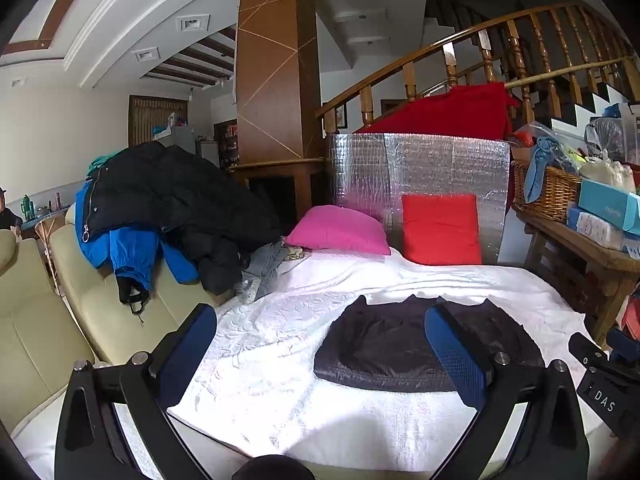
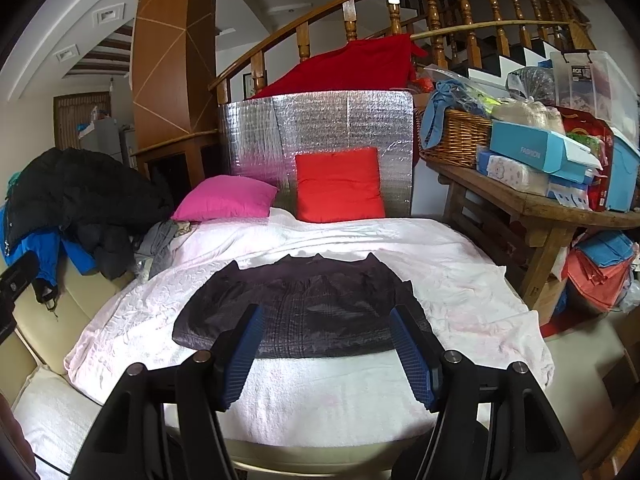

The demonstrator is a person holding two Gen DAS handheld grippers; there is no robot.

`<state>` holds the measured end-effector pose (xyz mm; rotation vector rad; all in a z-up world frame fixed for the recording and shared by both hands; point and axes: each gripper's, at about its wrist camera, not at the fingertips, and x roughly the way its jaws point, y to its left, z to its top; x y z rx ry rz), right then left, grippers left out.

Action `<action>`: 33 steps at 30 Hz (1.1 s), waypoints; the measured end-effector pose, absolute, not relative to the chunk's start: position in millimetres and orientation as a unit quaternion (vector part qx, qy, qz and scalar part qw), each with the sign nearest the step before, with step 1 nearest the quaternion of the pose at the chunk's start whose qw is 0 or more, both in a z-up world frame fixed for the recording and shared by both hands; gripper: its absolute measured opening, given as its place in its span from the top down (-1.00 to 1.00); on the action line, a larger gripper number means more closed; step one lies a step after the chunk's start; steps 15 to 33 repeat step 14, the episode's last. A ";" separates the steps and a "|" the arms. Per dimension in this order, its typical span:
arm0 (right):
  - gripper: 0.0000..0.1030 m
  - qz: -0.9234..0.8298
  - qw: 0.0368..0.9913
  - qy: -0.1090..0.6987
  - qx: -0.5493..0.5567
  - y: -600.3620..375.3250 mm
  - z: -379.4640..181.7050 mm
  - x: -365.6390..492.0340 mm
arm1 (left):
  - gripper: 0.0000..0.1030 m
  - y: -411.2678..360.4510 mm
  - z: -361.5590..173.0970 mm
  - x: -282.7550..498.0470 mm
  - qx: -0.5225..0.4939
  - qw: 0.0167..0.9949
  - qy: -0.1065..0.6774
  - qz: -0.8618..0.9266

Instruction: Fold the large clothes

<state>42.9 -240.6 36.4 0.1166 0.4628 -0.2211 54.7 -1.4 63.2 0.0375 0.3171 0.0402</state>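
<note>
white bedding (image 2: 460, 280) covers the bed, kept bare so the dark jacket (image 2: 304, 304) can lie flat mid-bed, already folded compact. i hold the left gripper (image 1: 320, 344) and right gripper (image 2: 324, 344) just short of it, jaws open, empty, ready.

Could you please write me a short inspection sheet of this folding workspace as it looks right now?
Surface: white cover, wrinkled, spread over a sofa.
Job's things: dark garment lying flat, already folded compactly; pile of jackets on the sofa back.
Clutter: pink cushion and red cushion behind; grey cloth beside the pile.
Grippers: left gripper and right gripper open, empty, above the near edge.
Cables: nothing seen.
Surroundings: wooden bench loaded with a basket and boxes; staircase railing behind.
</note>
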 end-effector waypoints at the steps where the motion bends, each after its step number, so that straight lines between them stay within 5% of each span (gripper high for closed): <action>1: -0.34 -0.108 0.965 0.231 0.057 -241.0 35.2 45.6 | -1.00 -1.8 61.9 57.1 0.019 0.987 0.160 0.021; 14: -0.34 -0.109 0.957 0.263 0.050 -253.3 18.0 119.7 | -1.00 -14.3 40.5 125.6 0.020 0.981 0.194 0.013; 33: -0.34 -0.109 0.957 0.263 0.050 -253.3 18.0 119.7 | -1.00 -14.3 40.5 125.6 0.020 0.981 0.194 0.013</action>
